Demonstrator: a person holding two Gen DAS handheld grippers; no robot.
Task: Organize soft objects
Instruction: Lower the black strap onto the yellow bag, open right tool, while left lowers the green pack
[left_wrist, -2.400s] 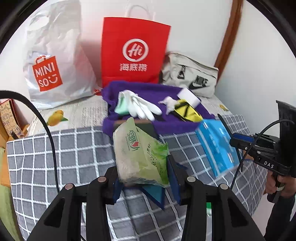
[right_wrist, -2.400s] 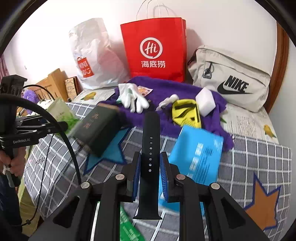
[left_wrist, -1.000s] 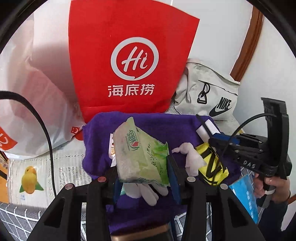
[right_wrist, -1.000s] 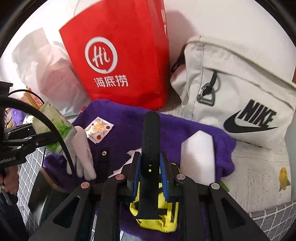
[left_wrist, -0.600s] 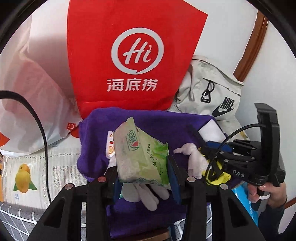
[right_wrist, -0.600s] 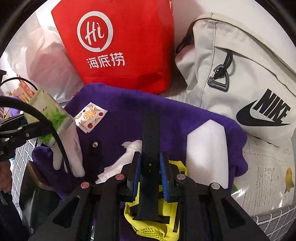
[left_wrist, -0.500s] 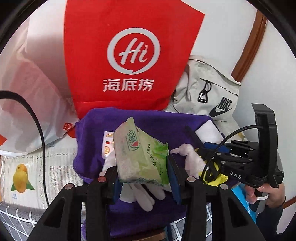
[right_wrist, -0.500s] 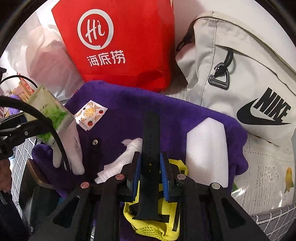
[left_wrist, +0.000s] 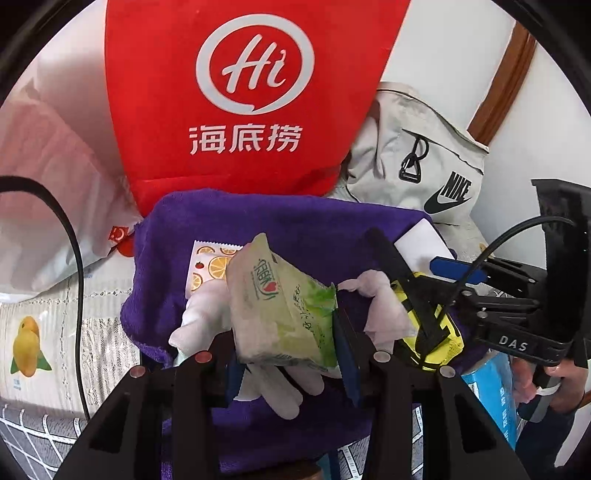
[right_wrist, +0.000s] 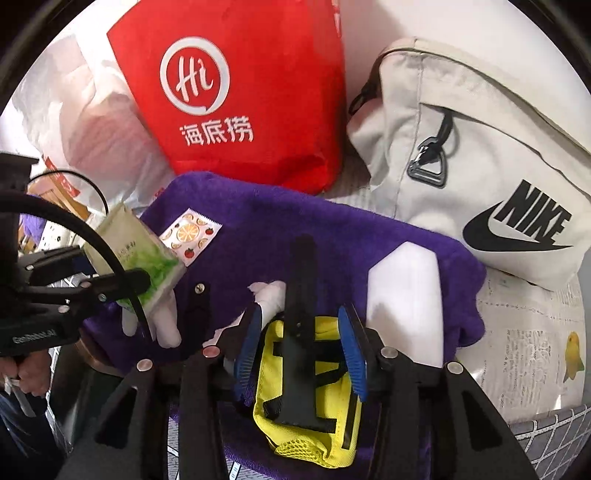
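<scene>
Right gripper (right_wrist: 301, 354) jaws opening, black watch strap (right_wrist: 301, 295) between them, lying across the yellow mesh pouch (right_wrist: 306, 417) on the purple towel (right_wrist: 332, 236). Back straight out. Left gripper (left_wrist: 284, 347) clamps the green tissue pack (left_wrist: 280, 302) above the white gloves (left_wrist: 280, 387); lower before releasing.

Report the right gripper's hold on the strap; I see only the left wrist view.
Observer: The right gripper is opening; neither pad touches the strap between them.
Operator: Say where the strap rests.
Observer: Its near end looks to lie on the yellow pouch.
Operator: Name anything my pack hides.
Observer: A short black strap piece lies on the towel, beside the glove.
</scene>
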